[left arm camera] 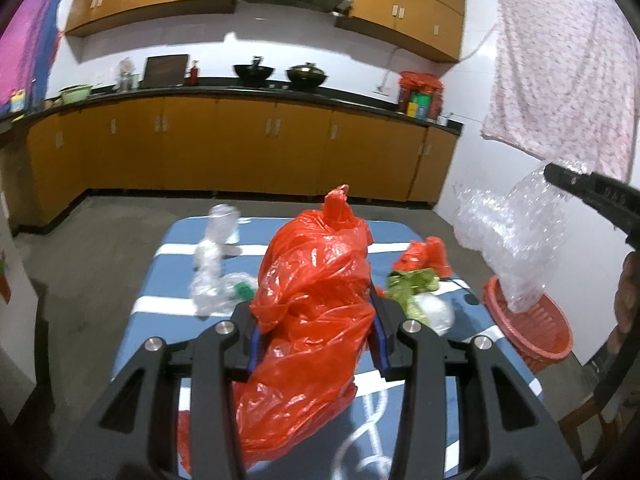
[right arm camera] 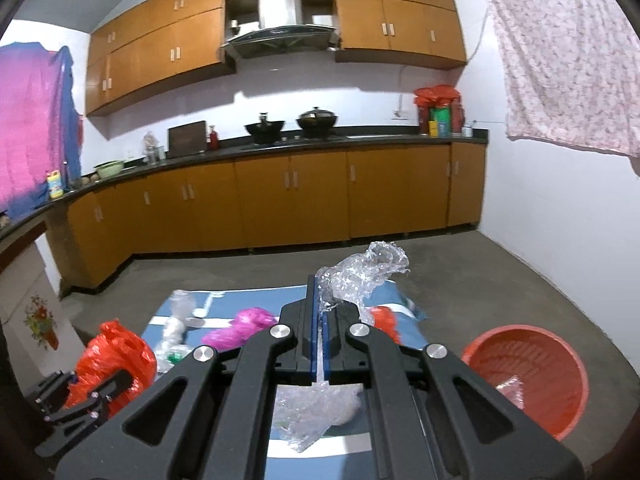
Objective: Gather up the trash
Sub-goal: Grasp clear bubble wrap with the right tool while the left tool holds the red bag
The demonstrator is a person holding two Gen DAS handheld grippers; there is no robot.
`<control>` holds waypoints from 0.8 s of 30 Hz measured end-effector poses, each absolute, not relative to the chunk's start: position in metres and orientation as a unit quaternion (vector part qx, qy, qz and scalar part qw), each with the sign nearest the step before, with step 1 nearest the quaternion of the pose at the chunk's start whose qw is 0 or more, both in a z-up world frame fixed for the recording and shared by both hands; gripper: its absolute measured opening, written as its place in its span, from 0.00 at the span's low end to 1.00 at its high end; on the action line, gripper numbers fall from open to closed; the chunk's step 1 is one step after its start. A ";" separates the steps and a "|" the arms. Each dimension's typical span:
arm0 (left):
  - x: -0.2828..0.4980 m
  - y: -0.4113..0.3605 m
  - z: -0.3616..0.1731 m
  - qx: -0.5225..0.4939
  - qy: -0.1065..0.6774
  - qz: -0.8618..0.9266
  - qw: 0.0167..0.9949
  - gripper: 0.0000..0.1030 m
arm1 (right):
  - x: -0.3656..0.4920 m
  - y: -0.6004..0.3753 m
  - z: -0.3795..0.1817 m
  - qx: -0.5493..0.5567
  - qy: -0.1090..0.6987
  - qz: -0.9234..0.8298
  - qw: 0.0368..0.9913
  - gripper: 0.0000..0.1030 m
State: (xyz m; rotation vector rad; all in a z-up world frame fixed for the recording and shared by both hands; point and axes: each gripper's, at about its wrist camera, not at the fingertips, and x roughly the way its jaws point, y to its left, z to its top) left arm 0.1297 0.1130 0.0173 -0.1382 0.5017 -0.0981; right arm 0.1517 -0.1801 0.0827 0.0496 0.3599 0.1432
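My left gripper (left arm camera: 316, 320) is shut on a crumpled red plastic bag (left arm camera: 312, 304) and holds it above the blue striped table (left arm camera: 160, 272). My right gripper (right arm camera: 319, 320) is shut on a sheet of clear bubble wrap (right arm camera: 360, 272), which hangs over the red basket (left arm camera: 532, 332) in the left wrist view. The basket (right arm camera: 528, 376) stands on the floor right of the table and holds a bit of clear plastic. A crushed clear bottle (left arm camera: 212, 264), a smaller red bag (left arm camera: 428, 256) and a green wrapper (left arm camera: 412, 284) lie on the table. A pink bag (right arm camera: 244, 324) also lies there.
Orange kitchen cabinets (right arm camera: 288, 196) with a dark counter run along the far wall beyond a bare concrete floor (right arm camera: 460, 280). A white wall (right arm camera: 560, 232) stands close on the right behind the basket. A white cord (left arm camera: 368, 428) lies on the table near me.
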 end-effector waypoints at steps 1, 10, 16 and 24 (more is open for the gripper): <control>0.133 0.105 0.018 -0.065 0.248 -0.056 0.965 0.39 | 0.152 -0.188 0.081 0.026 0.180 0.064 0.981 0.02; 0.167 0.025 0.020 -0.040 0.261 -0.137 0.955 0.38 | 0.155 -0.257 0.066 0.048 0.194 -0.008 0.980 0.02; 0.193 -0.030 0.021 -0.030 0.269 -0.187 0.944 0.38 | 0.158 -0.304 0.053 0.063 0.205 -0.053 0.975 0.02; 0.218 -0.097 0.018 -0.014 0.277 -0.243 0.930 0.38 | 0.161 -0.355 0.037 0.086 0.213 -0.095 0.969 0.02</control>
